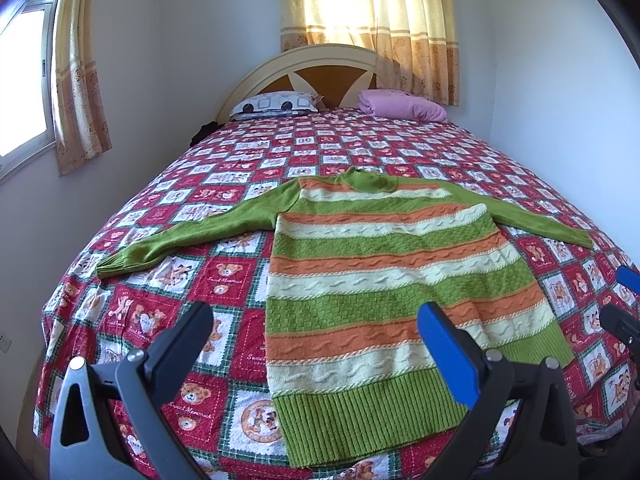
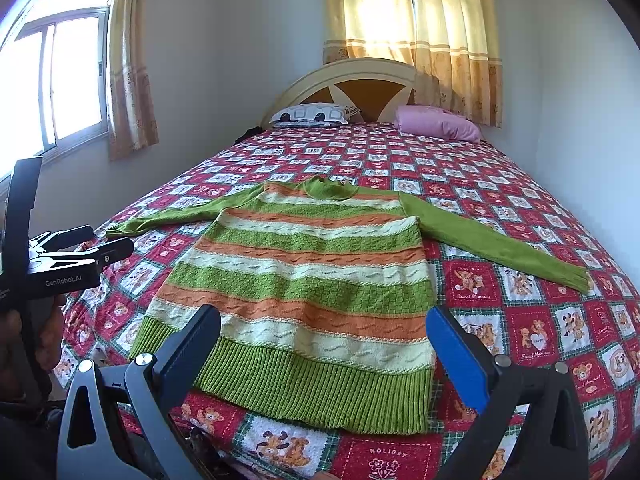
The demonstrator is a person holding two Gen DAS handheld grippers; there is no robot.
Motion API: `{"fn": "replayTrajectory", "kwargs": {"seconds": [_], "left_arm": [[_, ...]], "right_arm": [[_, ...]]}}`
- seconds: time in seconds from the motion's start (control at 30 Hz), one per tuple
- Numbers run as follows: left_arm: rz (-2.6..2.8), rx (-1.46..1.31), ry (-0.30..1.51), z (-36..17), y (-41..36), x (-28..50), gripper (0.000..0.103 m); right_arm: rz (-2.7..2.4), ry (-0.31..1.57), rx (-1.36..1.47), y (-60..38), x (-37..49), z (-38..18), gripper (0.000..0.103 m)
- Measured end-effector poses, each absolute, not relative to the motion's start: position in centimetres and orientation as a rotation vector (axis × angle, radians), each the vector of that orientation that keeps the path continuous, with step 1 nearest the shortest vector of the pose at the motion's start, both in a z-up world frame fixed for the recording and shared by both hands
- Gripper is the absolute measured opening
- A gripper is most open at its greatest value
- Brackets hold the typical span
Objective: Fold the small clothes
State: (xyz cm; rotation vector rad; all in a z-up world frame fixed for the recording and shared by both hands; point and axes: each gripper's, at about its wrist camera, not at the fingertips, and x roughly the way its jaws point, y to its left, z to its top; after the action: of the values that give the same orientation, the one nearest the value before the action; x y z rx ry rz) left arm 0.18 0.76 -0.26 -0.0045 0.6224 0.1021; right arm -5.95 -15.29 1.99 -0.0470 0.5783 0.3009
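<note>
A green, orange and cream striped knit sweater [image 1: 360, 288] lies flat on the bed, collar away from me, both green sleeves spread out to the sides. It also shows in the right wrist view [image 2: 312, 280]. My left gripper [image 1: 316, 320] is open and empty, held above the sweater's lower left part. My right gripper [image 2: 324, 320] is open and empty, held above the ribbed hem [image 2: 320, 392]. The left gripper shows at the left edge of the right wrist view [image 2: 76, 248]. The right gripper's fingertips [image 1: 624, 300] show at the right edge of the left wrist view.
The bed has a red and white teddy-bear quilt [image 1: 224, 280]. A patterned pillow [image 1: 276, 105] and a pink pillow [image 1: 400, 106] lie by the headboard [image 1: 312, 68]. Walls stand close on both sides, with curtained windows [image 2: 60, 72] to the left and behind.
</note>
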Motion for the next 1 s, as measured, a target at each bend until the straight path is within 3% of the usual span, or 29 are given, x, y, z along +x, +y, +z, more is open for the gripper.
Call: {"fn": "replayTrajectory", "kwargs": {"seconds": [1.0], "left_arm": [[0.111,-0.011,0.621,-0.36,1.29,0.29,0.103]], "right_arm": [[0.317,0.598,-0.044,-14.90,-5.68,1.27,0.102]]}}
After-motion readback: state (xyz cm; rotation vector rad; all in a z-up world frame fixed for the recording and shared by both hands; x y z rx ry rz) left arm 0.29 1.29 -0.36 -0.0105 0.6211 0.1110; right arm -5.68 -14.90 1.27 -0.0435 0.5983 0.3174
